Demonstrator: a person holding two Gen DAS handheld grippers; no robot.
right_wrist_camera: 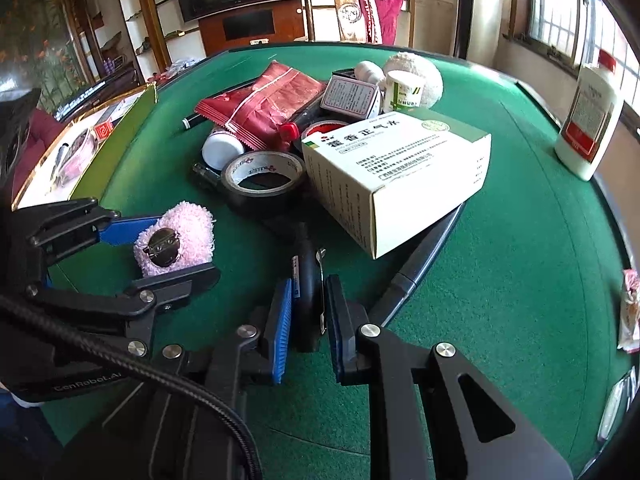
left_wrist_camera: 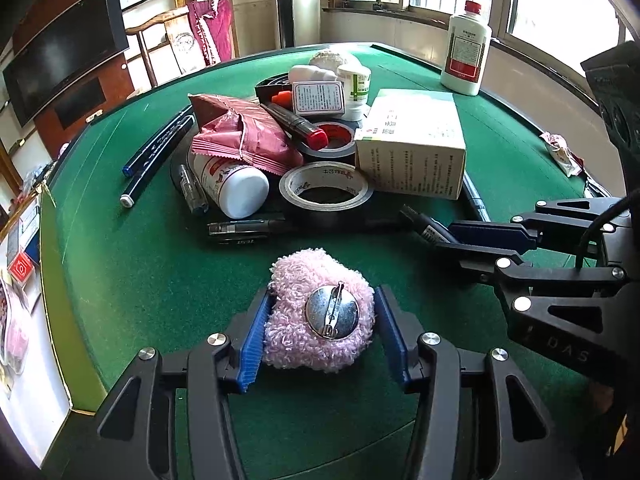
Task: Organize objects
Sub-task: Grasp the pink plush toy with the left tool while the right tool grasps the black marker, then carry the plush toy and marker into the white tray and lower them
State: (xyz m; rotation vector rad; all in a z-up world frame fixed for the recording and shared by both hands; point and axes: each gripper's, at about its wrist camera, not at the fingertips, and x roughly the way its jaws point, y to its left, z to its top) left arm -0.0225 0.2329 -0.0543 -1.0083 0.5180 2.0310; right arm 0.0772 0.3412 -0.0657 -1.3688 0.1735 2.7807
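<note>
My left gripper point(left_wrist_camera: 320, 312) is shut on a pink fluffy brooch point(left_wrist_camera: 296, 280), its metal pin back up, low over the green table point(left_wrist_camera: 140, 280); it also shows in the right wrist view point(right_wrist_camera: 192, 228). My right gripper point(right_wrist_camera: 306, 304) is shut on a black pen point(right_wrist_camera: 308, 276), seen from the left wrist view too point(left_wrist_camera: 430, 232). The pile ahead holds a white medicine box point(left_wrist_camera: 412, 148), a tape roll point(left_wrist_camera: 326, 192), a pink snack packet point(left_wrist_camera: 240, 136), a white pill bottle point(left_wrist_camera: 236, 184) and markers point(left_wrist_camera: 156, 160).
A tall white bottle with a red cap point(left_wrist_camera: 466, 48) stands at the far right of the table. A wrapped sweet point(right_wrist_camera: 630, 308) lies at the right edge. A side shelf with small items point(right_wrist_camera: 76, 152) sits left of the table. A chair and TV are behind.
</note>
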